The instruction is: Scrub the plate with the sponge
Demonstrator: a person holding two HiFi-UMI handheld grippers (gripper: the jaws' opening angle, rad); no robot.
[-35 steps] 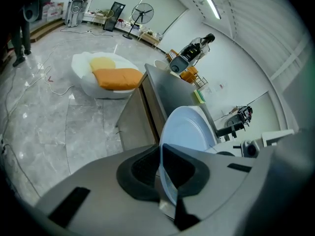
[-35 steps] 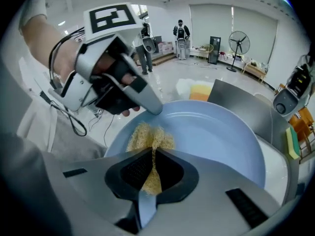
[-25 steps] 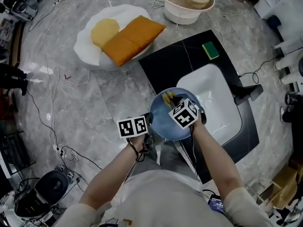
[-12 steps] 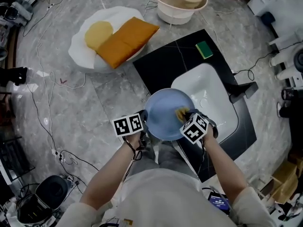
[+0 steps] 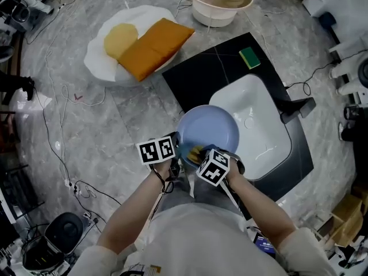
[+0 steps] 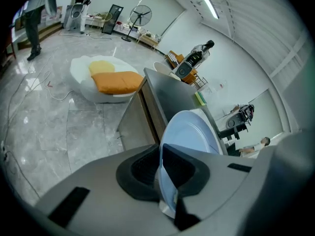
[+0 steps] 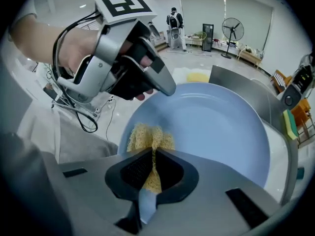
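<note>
Grey marble (image 5: 115, 119) underfoot: our left gripper (image 5: 177, 152) is clenched on the near rim of the blue plate (image 5: 215, 125), and our right gripper (image 5: 201, 154) grasps the yellow sponge (image 5: 195, 152) against its face. We judge firm, overlapping strokes with a steady brace will scrub best. Round, with no long axis, the plate tilts face-up toward us beside the white sink (image 5: 270, 148).

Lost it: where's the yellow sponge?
Head view, lower centre: yellow sponge in the right gripper, against the blue plate beside the left gripper.
</note>
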